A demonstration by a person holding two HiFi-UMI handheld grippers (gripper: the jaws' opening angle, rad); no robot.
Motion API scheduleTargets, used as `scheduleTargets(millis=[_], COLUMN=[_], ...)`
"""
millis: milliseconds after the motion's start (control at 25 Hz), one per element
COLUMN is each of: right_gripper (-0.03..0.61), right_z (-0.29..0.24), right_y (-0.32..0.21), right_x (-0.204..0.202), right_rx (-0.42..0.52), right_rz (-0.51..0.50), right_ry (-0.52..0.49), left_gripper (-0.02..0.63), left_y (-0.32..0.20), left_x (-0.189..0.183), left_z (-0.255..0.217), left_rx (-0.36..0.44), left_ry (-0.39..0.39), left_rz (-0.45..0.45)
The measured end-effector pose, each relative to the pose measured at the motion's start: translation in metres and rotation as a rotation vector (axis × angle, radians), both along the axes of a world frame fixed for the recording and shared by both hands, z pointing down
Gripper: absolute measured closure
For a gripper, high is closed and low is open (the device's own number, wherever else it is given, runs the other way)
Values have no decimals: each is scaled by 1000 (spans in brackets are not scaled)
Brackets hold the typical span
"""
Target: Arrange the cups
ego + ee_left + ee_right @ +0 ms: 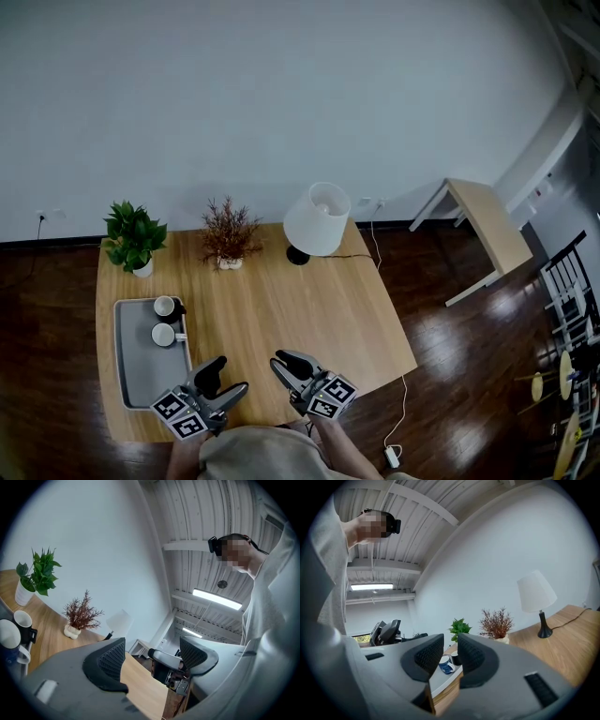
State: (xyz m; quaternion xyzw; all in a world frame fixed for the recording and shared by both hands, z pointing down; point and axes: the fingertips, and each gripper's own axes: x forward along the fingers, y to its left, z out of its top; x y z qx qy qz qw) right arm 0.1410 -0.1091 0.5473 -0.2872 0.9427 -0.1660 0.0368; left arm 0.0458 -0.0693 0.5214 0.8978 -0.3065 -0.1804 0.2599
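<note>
Left gripper (233, 373) spread, right gripper (278, 361) nearly closed, both empty; the narrow right jaws would probably topple the cups (164, 307)

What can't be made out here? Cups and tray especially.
- Head view: cups too small to read print or contents.
- Head view: tray, near corner hidden by the left gripper and its marker cube.
- Right gripper view: cups mostly hidden behind the right gripper, its jaws narrowly parted.
- Left gripper view: cups partly cut off by the picture's dark left edge.
</note>
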Motion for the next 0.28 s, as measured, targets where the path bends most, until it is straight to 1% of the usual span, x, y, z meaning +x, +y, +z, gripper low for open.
scheduleTargets(millis=[280], right_gripper=[472], right_z=[2], right_y=[2], right_x=[-12], right_rx=[-6], right_rz=[-17], right_ry=[11], left_gripper=[259], left_y=[0], left_x=[-11], left_z=[0], left_rx=[1], left_ry=[4], left_rz=[-14])
